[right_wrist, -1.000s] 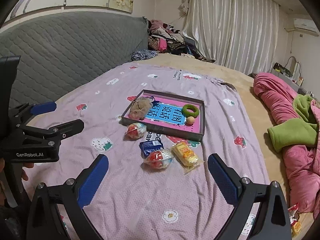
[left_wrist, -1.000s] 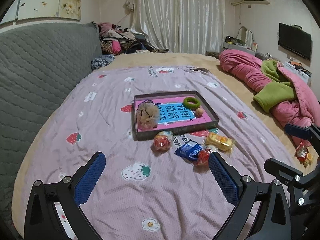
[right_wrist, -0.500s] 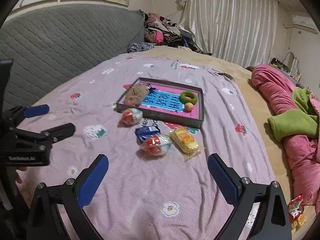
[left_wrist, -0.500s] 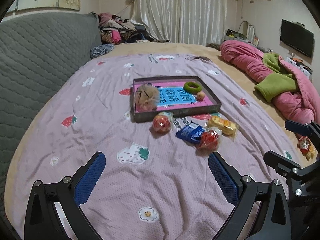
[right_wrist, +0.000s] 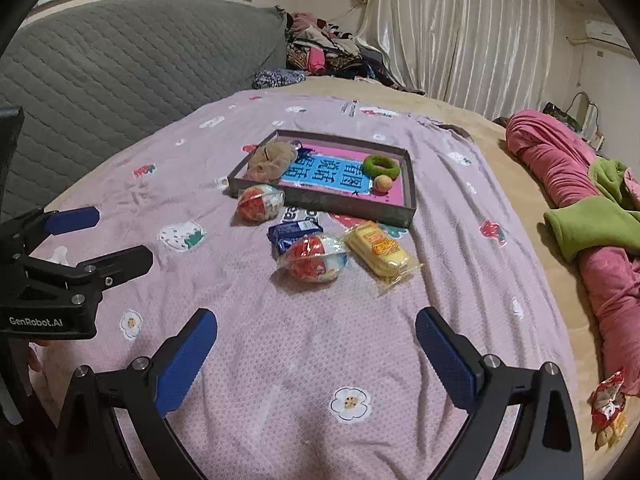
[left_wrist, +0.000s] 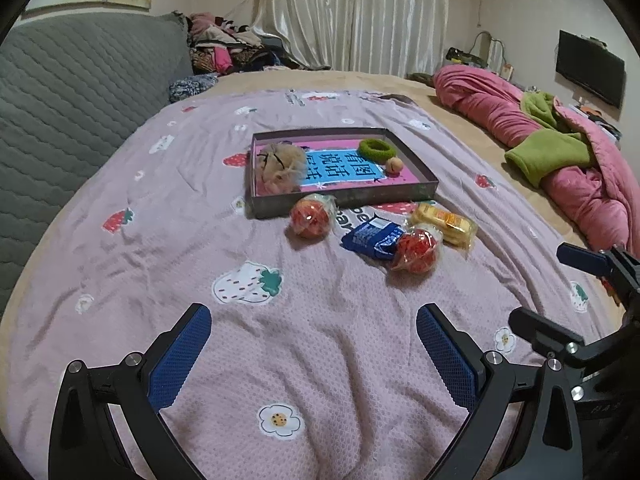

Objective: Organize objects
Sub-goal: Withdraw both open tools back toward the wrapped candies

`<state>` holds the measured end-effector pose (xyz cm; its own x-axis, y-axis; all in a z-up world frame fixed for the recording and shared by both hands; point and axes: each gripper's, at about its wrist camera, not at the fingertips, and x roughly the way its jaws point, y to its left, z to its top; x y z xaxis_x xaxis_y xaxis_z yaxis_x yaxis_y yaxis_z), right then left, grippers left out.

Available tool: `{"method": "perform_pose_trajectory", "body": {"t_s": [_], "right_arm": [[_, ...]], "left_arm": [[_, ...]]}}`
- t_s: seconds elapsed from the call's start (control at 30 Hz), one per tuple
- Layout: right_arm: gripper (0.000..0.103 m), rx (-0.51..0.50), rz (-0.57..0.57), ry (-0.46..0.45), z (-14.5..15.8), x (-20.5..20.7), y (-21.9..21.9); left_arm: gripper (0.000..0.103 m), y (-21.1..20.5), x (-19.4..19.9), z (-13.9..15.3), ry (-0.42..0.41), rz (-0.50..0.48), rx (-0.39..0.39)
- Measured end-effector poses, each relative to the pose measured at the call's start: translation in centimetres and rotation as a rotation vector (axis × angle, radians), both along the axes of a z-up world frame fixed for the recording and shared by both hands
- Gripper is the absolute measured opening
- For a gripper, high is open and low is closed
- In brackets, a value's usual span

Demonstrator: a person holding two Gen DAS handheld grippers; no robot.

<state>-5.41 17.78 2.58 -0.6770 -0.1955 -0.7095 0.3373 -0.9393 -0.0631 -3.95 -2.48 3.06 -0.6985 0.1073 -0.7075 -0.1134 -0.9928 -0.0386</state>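
Observation:
A shallow grey tray (left_wrist: 348, 200) (right_wrist: 348, 208) with a pink and blue bottom lies mid-bed. In it are a tan furry toy (left_wrist: 280, 164) (right_wrist: 270, 160), a green ring (left_wrist: 376, 149) (right_wrist: 381, 166) and a small peach ball (left_wrist: 393, 165) (right_wrist: 383, 183). In front of the tray lie two red-and-white wrapped snacks (left_wrist: 311, 216) (left_wrist: 416, 250) (right_wrist: 260, 203) (right_wrist: 314, 258), a blue packet (left_wrist: 372, 238) (right_wrist: 292, 234) and a yellow packet (left_wrist: 444, 220) (right_wrist: 378, 252). My left gripper (left_wrist: 312, 344) and my right gripper (right_wrist: 316, 344) hover open over the sheet, short of the snacks, holding nothing.
The purple strawberry-print sheet (left_wrist: 240, 264) covers the bed. A grey quilted headboard (left_wrist: 72, 92) rises on the left. A pink quilt with green cloth (left_wrist: 560, 160) lies on the right. Another snack bag (right_wrist: 608, 404) sits at the right bed edge. Clothes (left_wrist: 232, 48) pile at the back.
Both grippers have moved forward and lower toward the snacks, so the tray and packets look closer. Both stay open. No object has shifted.

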Motion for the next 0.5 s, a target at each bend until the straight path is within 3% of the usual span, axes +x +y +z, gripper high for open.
{"method": "perform_pose_trajectory", "body": {"t_s": [0.5], "right_arm": [[0.100,0.010,0.008,-0.064,-4.1,-2.9,-1.1]], "left_arm": [[0.102,-0.1,-3.6,-4.1,-0.060,-0.007,0.011]]}}
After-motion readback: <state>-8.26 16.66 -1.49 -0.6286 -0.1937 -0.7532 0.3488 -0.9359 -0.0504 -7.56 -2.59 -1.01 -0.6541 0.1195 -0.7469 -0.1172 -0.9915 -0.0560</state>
